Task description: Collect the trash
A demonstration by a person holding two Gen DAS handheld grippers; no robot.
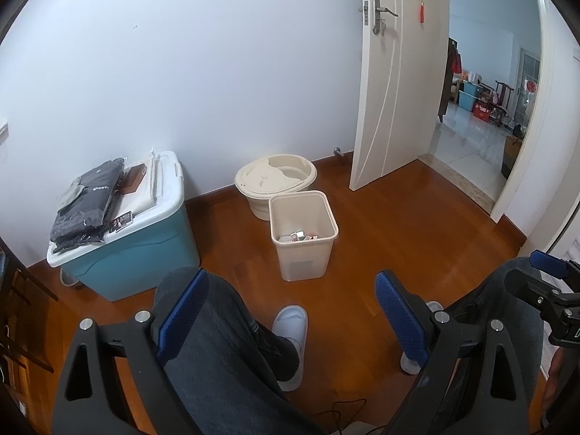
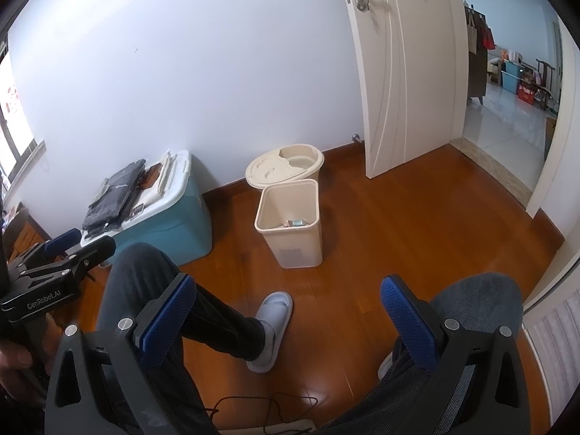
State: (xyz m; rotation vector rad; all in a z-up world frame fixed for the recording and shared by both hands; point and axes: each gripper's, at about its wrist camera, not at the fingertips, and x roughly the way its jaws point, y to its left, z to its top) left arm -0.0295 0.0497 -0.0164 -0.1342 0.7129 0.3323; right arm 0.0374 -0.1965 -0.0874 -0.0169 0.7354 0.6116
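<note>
Left gripper (image 1: 291,320) and right gripper (image 2: 286,320) both spread wide and empty above seated person's knees, beige wastebasket (image 1: 303,233) on wooden floor ahead, small trash (image 1: 299,236) inside, partly hidden by rim.

**Only one label I can actually read here**

So the one bit of text that's coming through clearly is "GenRobot.AI", in pale letters, sitting on the black body of the left tool (image 2: 59,246) as the right wrist camera is seeing it. The same kind of marking is peeking in at the frame edge on the right tool (image 1: 549,264) in the left wrist view, but it's getting cut off, so no reading it. There's also white lettering showing on the black packet (image 1: 88,203) lying on the blue storage box (image 1: 145,253), too small and blurry to make out.
</note>
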